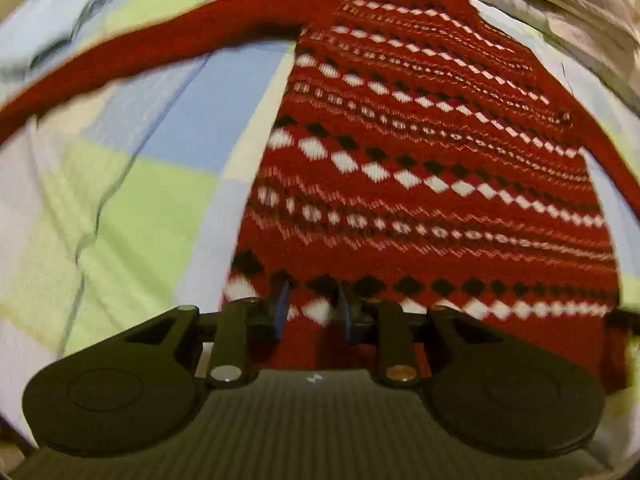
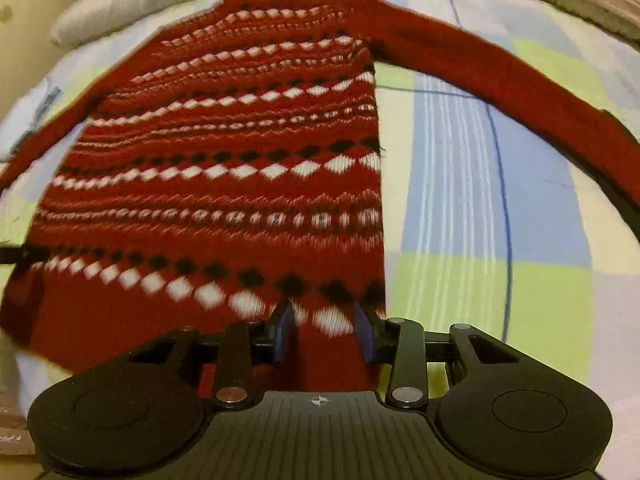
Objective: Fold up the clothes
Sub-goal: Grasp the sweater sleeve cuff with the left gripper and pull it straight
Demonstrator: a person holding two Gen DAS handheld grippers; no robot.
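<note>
Red sweater (image 2: 224,168) hem between grippers' fingers

a red knitted sweater (image 1: 420,168) lies spread flat, front up, with rows of white and black diamonds and small white ringed bands running across its body. its collar points away from both cameras and its hem is nearest them. both plain red sleeves (image 2: 500,72) stretch out sideways from the shoulders, nearly straight. the picture is blurred, so finer knit detail is unclear

red diamond-patterned sweater (image 2: 224,184), pastel checked sheet (image 2: 460,200)
</note>
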